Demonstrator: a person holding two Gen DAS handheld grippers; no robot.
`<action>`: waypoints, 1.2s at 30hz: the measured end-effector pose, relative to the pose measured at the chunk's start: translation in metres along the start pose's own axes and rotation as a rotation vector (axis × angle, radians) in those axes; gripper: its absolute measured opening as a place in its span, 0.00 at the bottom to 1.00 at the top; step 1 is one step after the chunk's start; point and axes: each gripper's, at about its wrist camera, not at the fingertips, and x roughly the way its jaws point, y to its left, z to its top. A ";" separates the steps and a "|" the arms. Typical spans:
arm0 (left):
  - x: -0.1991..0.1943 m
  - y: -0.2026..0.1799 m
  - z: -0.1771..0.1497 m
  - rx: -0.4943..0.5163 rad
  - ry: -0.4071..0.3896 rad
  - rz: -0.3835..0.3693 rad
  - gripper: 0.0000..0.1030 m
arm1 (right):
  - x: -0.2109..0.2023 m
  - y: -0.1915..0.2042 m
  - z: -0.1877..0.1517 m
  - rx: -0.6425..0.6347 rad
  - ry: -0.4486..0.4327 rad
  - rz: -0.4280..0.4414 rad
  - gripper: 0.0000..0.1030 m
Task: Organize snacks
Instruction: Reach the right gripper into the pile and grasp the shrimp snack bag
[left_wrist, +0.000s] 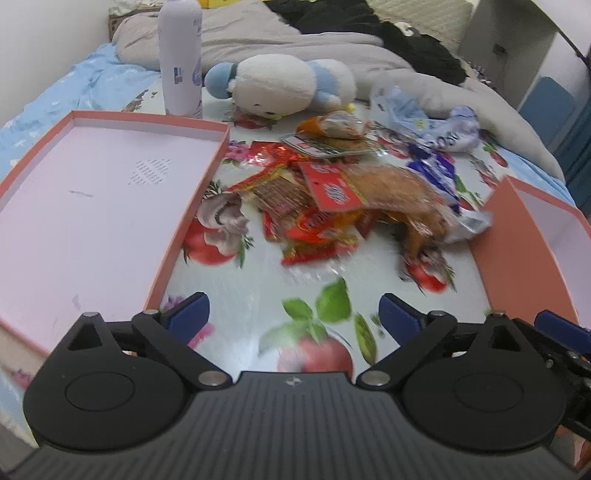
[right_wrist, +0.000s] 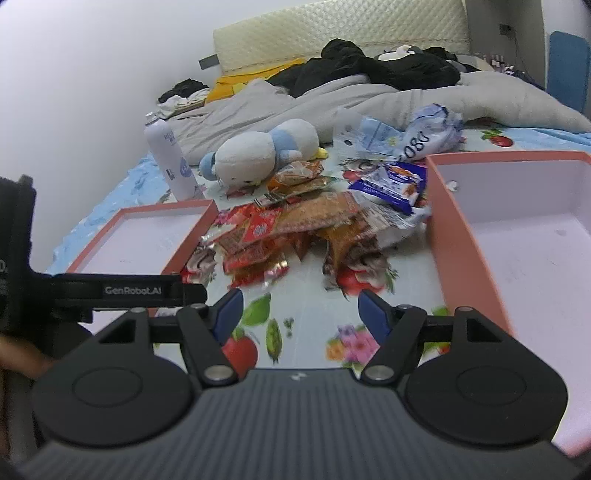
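Both the left gripper (left_wrist: 293, 308) and right gripper (right_wrist: 297, 310) hang released and empty, near side of the snack pile (left_wrist: 332, 195) between two pink trays (left_wrist: 92, 192); best pinch one top packet.

Two salmon-rimmed box trays lay on the flowered cloth (right_wrist: 306, 295), the left tray (left_wrist: 92, 206) and the right tray (right_wrist: 517, 236), one on either side of the snack pile (left_wrist: 332, 199). The pile's packets overlapped too much for an exact count; at least four red or brown ones and three blue-and-white ones showed. Beyond the pile lay one plush toy (left_wrist: 284, 85), and to the toy's left stood one white spray bottle (left_wrist: 180, 59). Two grippers showed.
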 end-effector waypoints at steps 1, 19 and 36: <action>0.008 0.004 0.005 -0.014 0.001 -0.001 0.93 | 0.011 -0.002 0.002 0.015 0.009 -0.011 0.69; 0.107 -0.001 0.034 -0.022 0.065 -0.082 0.66 | 0.149 -0.027 0.014 0.090 0.115 -0.100 0.54; 0.125 0.004 0.037 -0.150 0.087 -0.093 0.17 | 0.170 -0.031 0.020 0.054 0.140 -0.158 0.17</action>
